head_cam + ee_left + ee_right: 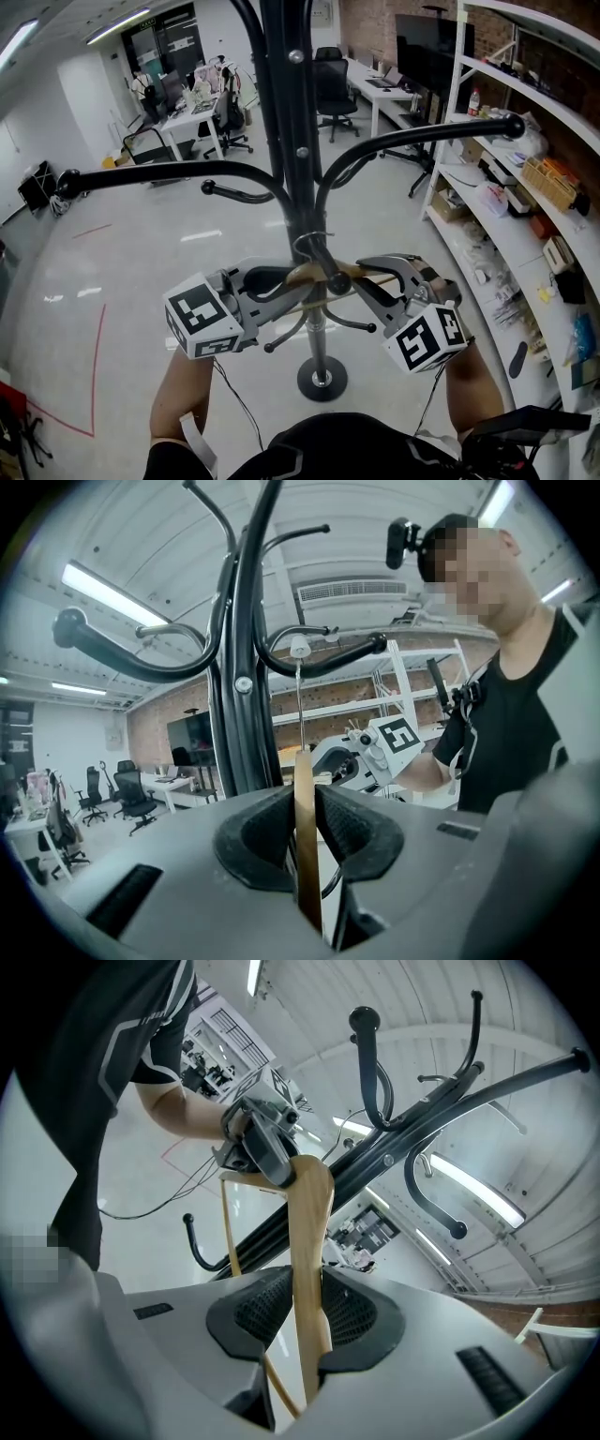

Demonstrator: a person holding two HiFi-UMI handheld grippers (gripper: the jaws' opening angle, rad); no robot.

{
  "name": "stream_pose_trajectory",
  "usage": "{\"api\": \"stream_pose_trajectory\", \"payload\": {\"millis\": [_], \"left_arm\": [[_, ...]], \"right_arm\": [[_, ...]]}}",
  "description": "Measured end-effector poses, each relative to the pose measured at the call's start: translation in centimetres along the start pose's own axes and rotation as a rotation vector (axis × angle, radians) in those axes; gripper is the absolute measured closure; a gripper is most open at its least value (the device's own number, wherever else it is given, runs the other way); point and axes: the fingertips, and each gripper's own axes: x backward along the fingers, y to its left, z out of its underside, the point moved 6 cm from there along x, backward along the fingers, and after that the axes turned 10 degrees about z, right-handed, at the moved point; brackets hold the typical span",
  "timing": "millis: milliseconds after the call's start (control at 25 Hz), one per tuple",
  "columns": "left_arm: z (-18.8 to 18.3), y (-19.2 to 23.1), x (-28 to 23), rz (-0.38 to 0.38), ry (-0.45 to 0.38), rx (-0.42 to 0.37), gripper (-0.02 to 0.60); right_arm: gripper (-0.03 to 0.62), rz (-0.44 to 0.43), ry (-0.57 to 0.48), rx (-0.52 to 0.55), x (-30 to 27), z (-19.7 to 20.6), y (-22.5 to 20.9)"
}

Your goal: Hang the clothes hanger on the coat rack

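Note:
A black coat rack [298, 141] with several curved arms stands straight ahead of me on a round base [322, 378]. A wooden clothes hanger [309, 276] lies level against its pole. The hanger's wire hook [313, 244] appears looped round a short lower arm. My left gripper [281, 281] is shut on the hanger's left end [306, 799]. The right gripper [370, 272] has its pads closed on the right end of the hanger [309, 1241]. In the right gripper view the left gripper [267, 1147] shows at the hanger's far end.
Long rack arms reach out left [141, 176] and right [431, 134] above the grippers. White shelving [525, 187] full of small items runs along the right. Desks and office chairs [333, 89] stand at the back. Red tape lines [94, 375] mark the floor at the left.

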Motion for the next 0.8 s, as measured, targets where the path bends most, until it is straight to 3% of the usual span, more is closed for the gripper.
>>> {"api": "stream_pose_trajectory", "payload": {"millis": [440,640,800], "left_arm": [[-0.2,-1.4,2.8,-0.206,0.013,-0.115,0.482],[0.9,-2.2,4.3,-0.243,-0.025,-0.074,0.482],[0.6,-2.3,5.0,-0.289,-0.009,-0.09,0.482]], "right_arm": [[0.5,-0.019,0.017,0.011,-0.3,-0.3,0.7],[0.5,-0.019,0.031,0.019,-0.1,0.0,1.1],[0.499,-0.008,0.038,0.033,-0.1,0.0,0.8]]}}
